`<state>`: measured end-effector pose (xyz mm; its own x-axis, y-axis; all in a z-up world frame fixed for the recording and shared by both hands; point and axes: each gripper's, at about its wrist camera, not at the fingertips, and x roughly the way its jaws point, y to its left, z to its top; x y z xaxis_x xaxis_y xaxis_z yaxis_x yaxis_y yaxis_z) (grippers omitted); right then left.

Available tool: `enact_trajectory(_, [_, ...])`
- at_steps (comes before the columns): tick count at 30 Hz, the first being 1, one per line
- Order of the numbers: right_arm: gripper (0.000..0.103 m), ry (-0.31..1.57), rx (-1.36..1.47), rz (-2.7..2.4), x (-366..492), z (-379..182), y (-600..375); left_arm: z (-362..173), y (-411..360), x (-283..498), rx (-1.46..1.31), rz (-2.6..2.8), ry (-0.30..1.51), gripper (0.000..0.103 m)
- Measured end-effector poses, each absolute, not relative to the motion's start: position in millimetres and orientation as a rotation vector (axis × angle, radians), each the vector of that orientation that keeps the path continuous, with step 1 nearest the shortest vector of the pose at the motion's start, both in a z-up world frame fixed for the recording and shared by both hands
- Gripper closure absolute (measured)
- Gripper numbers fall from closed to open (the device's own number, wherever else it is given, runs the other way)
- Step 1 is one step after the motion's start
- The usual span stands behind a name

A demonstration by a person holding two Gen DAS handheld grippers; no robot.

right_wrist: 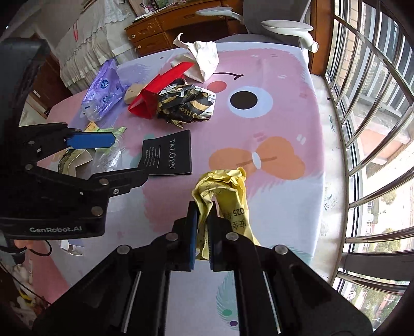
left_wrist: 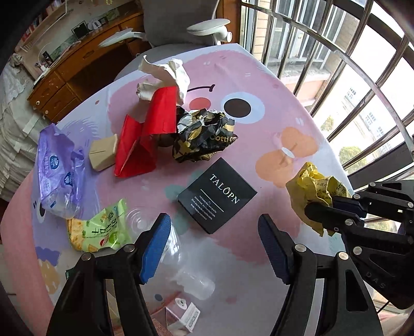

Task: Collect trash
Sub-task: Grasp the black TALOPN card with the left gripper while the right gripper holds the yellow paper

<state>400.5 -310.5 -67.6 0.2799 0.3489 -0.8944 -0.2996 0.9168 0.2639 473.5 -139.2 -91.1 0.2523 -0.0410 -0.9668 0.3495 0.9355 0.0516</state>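
My right gripper (right_wrist: pixel 203 217) is shut on a crumpled yellow paper (right_wrist: pixel 222 186), lifted just above the table; the same yellow paper (left_wrist: pixel 313 188) shows in the left wrist view with the right gripper (left_wrist: pixel 333 206) clamped on it. My left gripper (left_wrist: pixel 214 245) hangs open over a clear plastic bottle (left_wrist: pixel 181 263) lying on the table, nothing between its fingers. A black TALOPN box (left_wrist: pixel 217 195) lies just ahead of it. Beyond are a black-and-gold crumpled wrapper (left_wrist: pixel 204 135), a red paper bag (left_wrist: pixel 147 134), white crumpled paper (left_wrist: pixel 168 75), a purple plastic pack (left_wrist: pixel 57 173) and a green snack bag (left_wrist: pixel 101 230).
The table wears a pink cartoon cloth (right_wrist: pixel 284 124). A small tan carton (left_wrist: pixel 102 152) sits beside the red bag. A small white box (left_wrist: pixel 187 315) lies at the near edge. A grey chair (left_wrist: pixel 181 23) stands at the far side, window bars (right_wrist: pixel 375 129) to the right.
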Motion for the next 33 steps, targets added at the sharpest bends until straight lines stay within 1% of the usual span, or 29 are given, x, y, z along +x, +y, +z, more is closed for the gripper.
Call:
enact_trajectory(6, [0.099,1.224,0.077,0.429,404,-74,-321,-122,-152,509,0.337,-0.358,1.396,0.032])
enact_trajectory(11, [0.099,1.238,0.109,0.431,405,-78,-326,-141,-156,522,0.368,-0.442,1.472,0.032])
enact_trajectory(15, [0.099,1.248,0.119,0.438,407,-80,-325,-153,-162,529,0.448,-0.444,1.482,0.031])
enact_trajectory(25, [0.099,1.249,0.124,0.447,408,-83,-322,-153,-170,540,0.505,-0.483,1.476,0.030])
enact_trajectory(33, [0.099,1.252,0.151,0.442,408,-85,-324,-156,-185,531,0.546,-0.494,1.465,0.030])
